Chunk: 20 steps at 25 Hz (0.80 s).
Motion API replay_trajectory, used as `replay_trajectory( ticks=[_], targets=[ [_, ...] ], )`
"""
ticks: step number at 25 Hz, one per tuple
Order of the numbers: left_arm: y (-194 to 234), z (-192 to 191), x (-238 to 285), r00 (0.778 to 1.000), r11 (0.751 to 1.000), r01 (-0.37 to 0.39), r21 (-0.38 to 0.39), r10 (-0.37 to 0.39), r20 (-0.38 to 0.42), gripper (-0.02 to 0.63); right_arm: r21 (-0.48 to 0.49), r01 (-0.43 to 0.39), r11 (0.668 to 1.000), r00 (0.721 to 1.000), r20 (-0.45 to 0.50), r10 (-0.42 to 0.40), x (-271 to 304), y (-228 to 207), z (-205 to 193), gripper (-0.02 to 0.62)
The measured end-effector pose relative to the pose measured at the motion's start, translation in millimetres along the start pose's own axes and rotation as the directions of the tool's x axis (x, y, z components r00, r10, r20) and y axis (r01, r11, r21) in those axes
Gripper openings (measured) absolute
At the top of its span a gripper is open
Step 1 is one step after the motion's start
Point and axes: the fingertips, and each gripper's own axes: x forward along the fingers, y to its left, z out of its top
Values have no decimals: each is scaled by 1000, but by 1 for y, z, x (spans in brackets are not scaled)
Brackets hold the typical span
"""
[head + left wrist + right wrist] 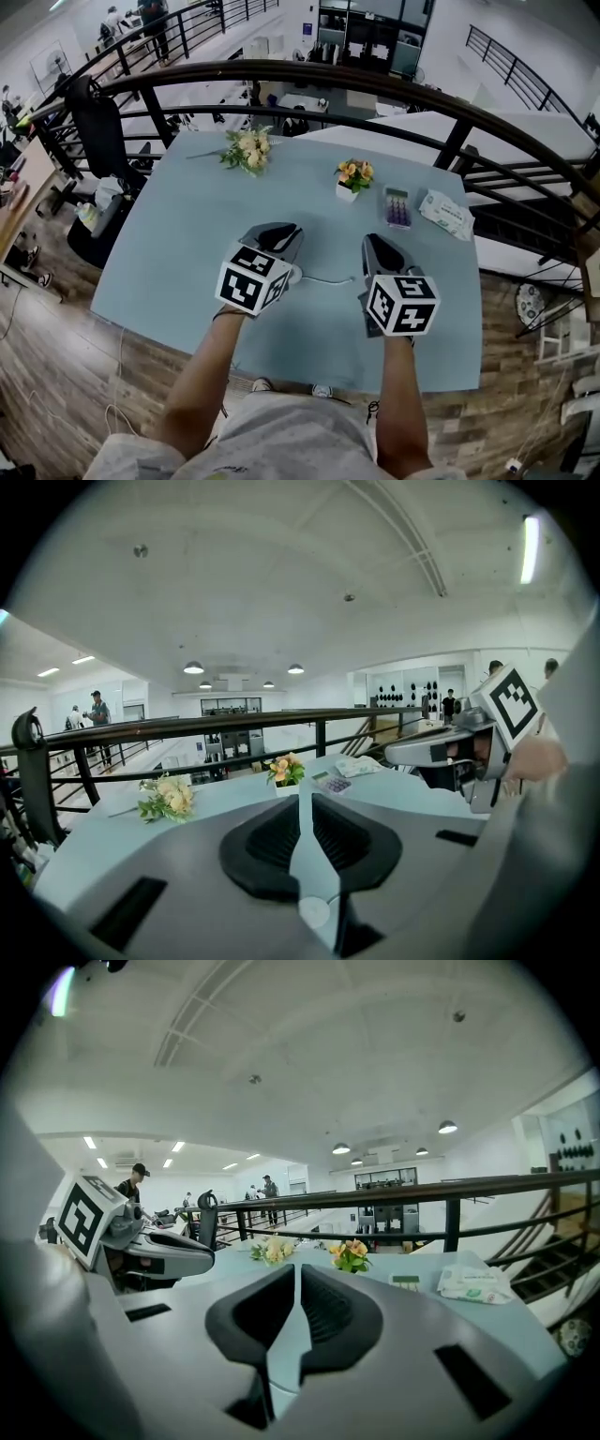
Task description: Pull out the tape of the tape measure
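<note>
Tape (328,278) lies drawn from the white round tape measure (293,274) on the blue tabletop (187,216), seemingly why left claw (305,799) and right claw (296,1274) hang closed, empty.

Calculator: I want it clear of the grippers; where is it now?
In the head view the calculator lies at the far right of the table, between the small flower pot and the wipes pack.

Pale blue-grey across the table (178,244), brown wood grain on the floor (84,375). Light grey with black pads (272,841) on the left gripper (281,232) and right gripper (377,246), black-and-white squares on their cubes (251,278). Cream for the bouquet (248,148), orange and yellow above a white pot (347,192) for the potted flowers (354,172).
</note>
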Motion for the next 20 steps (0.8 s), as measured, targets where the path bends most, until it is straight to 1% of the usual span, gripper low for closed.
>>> replay_trajectory(
  ticks=[3, 8, 12, 20],
  targets=[
    [-1, 4, -7, 999, 1000, -27, 7, 27, 26, 27, -20, -1, 1000, 1000, 24, 1, -6, 3, 7, 18],
    [-3, 3, -16, 998, 999, -48, -5, 48, 34, -2, -40, 14, 999, 998, 58, -11, -17, 6, 14, 5],
    [-1, 2, -20, 997, 998, -59, -20, 60, 40, -2, -42, 17, 999, 997, 70, -14, -22, 5, 15, 5],
    [-1, 1, -22, 997, 998, -65, -17, 66, 37, -2, -43, 26, 999, 997, 74, -23, -25, 7, 13, 5]
  ],
)
